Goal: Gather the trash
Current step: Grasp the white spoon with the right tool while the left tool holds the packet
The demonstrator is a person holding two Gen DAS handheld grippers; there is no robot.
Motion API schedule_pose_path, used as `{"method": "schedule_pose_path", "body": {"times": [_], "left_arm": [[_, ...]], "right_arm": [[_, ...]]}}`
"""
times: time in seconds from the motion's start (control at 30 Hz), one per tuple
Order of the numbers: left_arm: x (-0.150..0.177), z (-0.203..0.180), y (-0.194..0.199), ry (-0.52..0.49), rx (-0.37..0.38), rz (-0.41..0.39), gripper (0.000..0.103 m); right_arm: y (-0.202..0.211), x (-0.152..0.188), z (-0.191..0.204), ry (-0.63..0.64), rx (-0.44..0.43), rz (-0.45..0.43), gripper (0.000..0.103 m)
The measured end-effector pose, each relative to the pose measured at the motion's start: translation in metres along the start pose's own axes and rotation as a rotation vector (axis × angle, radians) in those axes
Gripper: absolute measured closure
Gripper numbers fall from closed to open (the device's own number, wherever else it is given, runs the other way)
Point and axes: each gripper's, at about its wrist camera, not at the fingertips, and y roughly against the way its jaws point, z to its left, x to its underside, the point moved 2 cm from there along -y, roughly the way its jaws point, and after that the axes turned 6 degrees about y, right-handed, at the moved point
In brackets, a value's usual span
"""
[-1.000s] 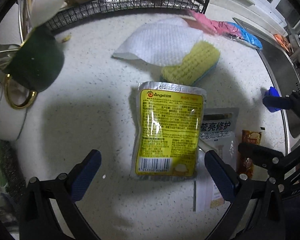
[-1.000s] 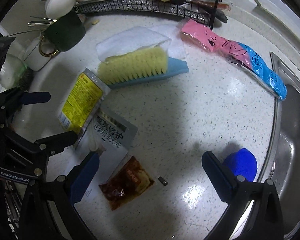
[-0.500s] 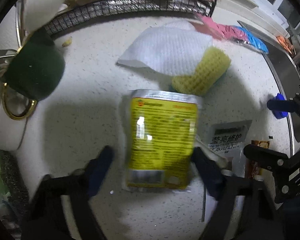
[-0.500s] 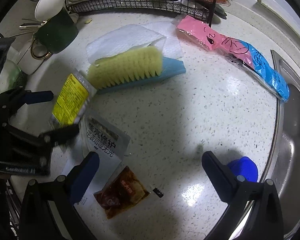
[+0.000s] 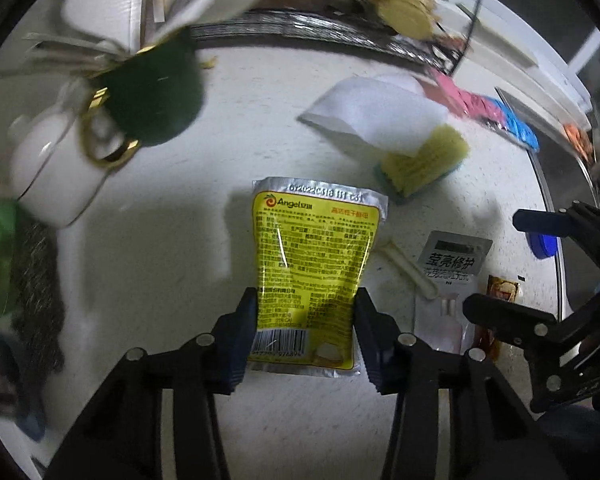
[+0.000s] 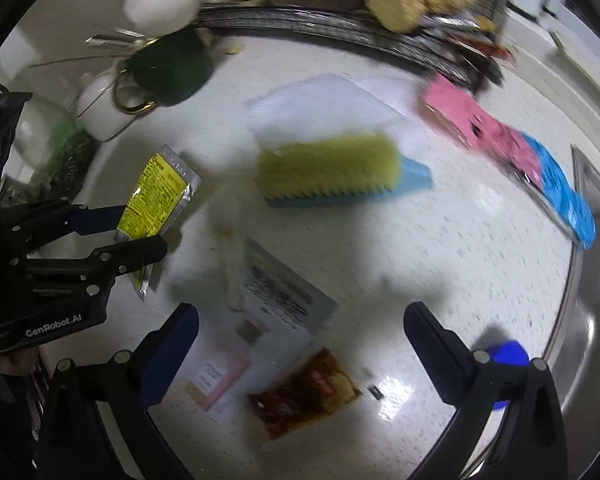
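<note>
After closing in from a wide spread, now pinches the yellow Angel sachet (image 5: pixel 316 248) across its width with the left gripper (image 5: pixel 305 304), blue pads pressed on both long edges just above the barcode end. Appears to hold it clear of the speckled countertop (image 6: pixel 440 248) rather than flat as a second ago, judging by the shadow thrown to one side and, from the right wrist, by the tilted hang with a lower corner dangling free. Bows the foil slightly between the pads, so could slip or buckle if jolted.

Holds the right gripper (image 6: pixel 300 320) spread wide and empty, hovering over the grey sachet (image 6: pixel 284 292) without touching it.

Counts, in all likelihood, as one piece of trash secured. Still needs carrying to a bin, with none in view. Leaves on the counter the grey sachet, the brown sauce packet (image 6: pixel 304 392) just beside it and the blue cap (image 6: pixel 506 354) near the sink (image 6: pixel 596 320). Looks well placed for taking the grey sachet with the free gripper next.
</note>
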Motion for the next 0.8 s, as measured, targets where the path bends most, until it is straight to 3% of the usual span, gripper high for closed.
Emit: {"method": "schedule_pose_path", "body": {"times": [0.23,0.63,0.7,0.77,0.8], "left_arm": [[0.005,0.032,0.009,0.097,-0.037,-0.024,0.059],[0.012,0.069,0.011,0.185,-0.072,-0.025,0.059],[0.012,0.070,0.010,0.189,-0.074,-0.019,0.059],[0.014,0.070,0.008,0.190,-0.075,-0.015,0.059],[0.015,0.070,0.008,0.191,-0.078,-0.013,0.059]], "right_arm": [[-0.009,-0.036,0.038,0.136,-0.019,-0.018,0.001],[-0.061,-0.073,0.072,0.204,-0.052,0.035,0.026],[-0.063,-0.081,0.074,0.221,-0.041,0.022,0.039],[-0.064,-0.088,0.081,0.267,-0.006,0.017,0.069],[-0.064,-0.091,0.083,0.282,0.002,0.023,0.073]]}}
